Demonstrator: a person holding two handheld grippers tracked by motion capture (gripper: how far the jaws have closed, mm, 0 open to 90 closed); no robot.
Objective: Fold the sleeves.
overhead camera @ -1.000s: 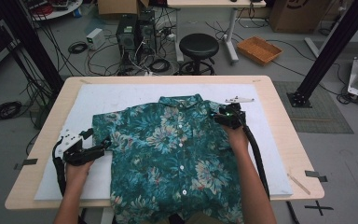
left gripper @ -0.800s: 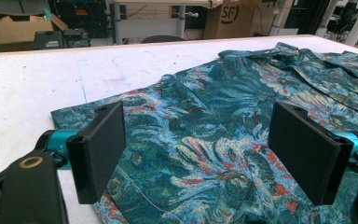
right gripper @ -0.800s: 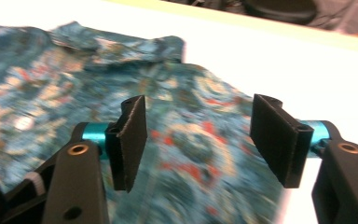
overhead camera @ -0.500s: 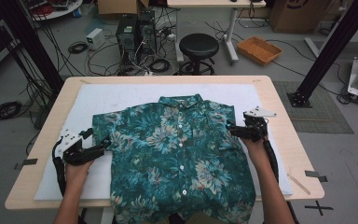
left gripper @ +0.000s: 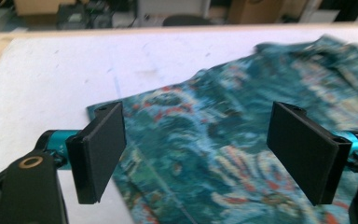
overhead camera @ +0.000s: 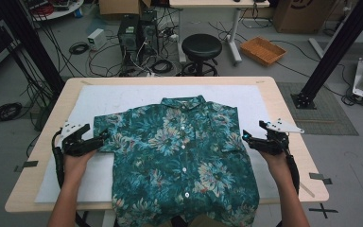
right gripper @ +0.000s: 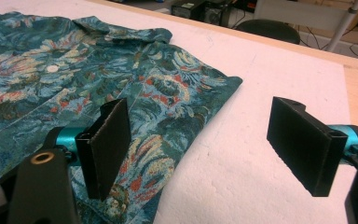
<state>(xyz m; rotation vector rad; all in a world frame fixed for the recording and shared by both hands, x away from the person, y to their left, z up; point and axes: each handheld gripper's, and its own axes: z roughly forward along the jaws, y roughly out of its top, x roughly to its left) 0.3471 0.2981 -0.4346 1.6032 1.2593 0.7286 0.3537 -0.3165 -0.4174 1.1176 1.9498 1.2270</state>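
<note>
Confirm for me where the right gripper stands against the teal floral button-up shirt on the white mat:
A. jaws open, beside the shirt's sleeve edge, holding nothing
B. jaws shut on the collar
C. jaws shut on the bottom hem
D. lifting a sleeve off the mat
A. In the right gripper view the right gripper has its jaws wide apart with only the white mat and the edge of the teal floral shirt between them, the cloth lying flat.
</note>
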